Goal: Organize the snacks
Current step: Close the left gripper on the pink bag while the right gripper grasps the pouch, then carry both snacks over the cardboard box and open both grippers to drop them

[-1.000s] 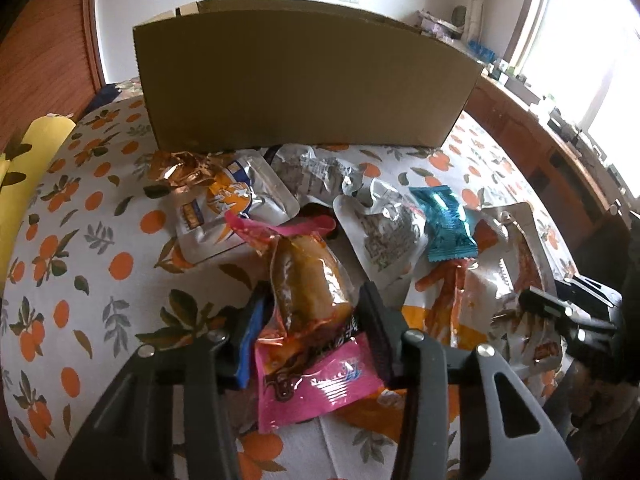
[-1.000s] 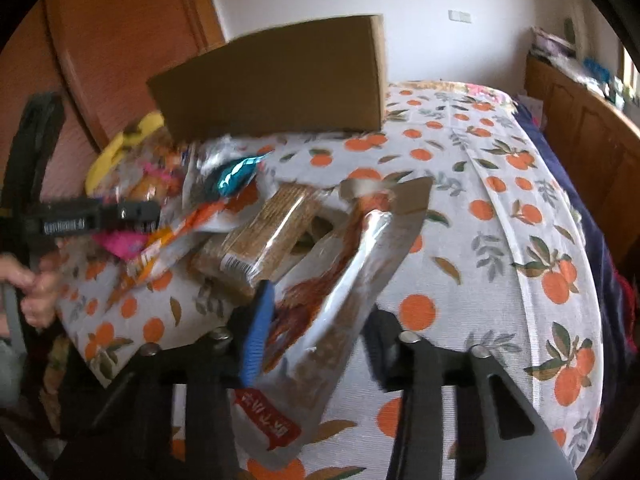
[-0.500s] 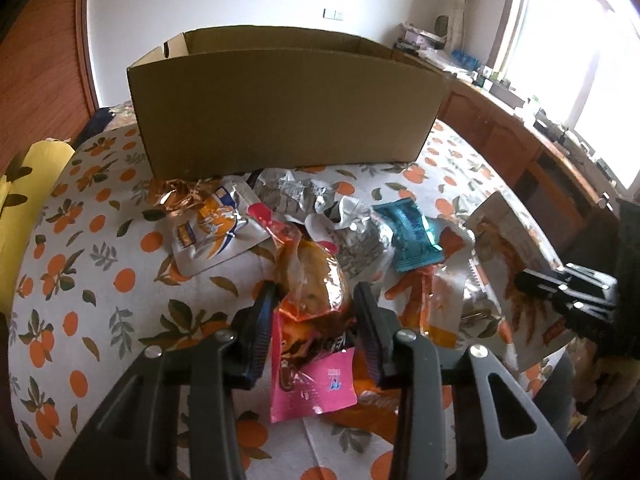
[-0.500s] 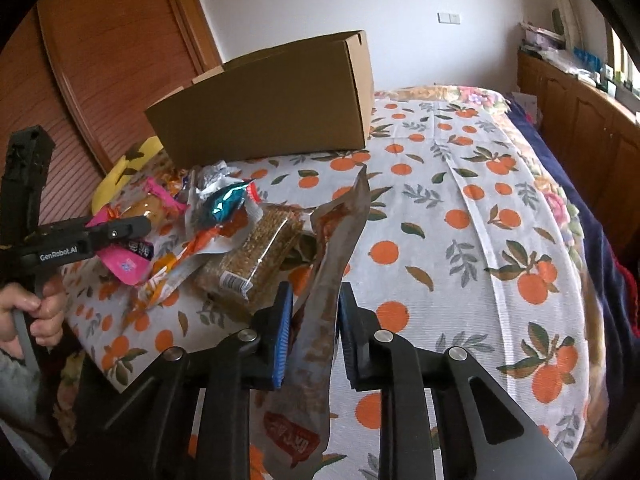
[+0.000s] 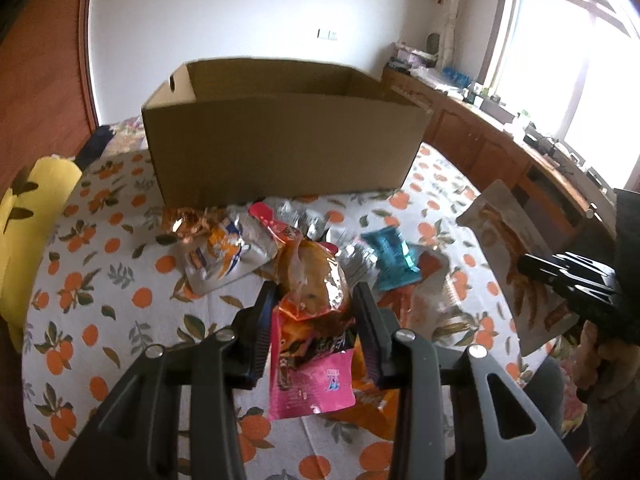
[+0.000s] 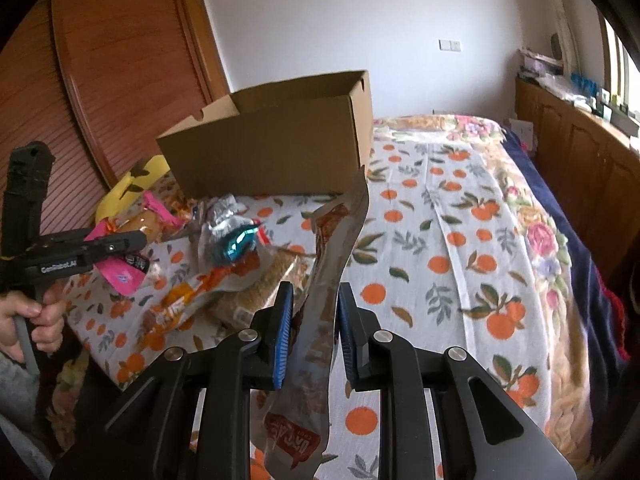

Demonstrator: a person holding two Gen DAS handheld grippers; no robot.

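Yellow cushion (image 5: 36,216): far left, at the edge of the orange-print cloth (image 5: 100,280).
Left gripper (image 5: 312,316): clamped on the pink pouch (image 5: 312,344), pads pressing its clear bulging middle; its jaws have just been closing. The pouch hangs clear of the cloth.
Cardboard box (image 5: 280,148): open-topped, at the far side, behind the snack pile.
Snack pile: white and orange packet (image 5: 224,256), crumpled silver wrappers and teal packet (image 5: 394,258) lie together on the cloth near the box.
Right gripper (image 6: 312,320): pinched tight on the tall silver pouch (image 6: 332,256), held upright on edge off the cloth, to the right of the pile.
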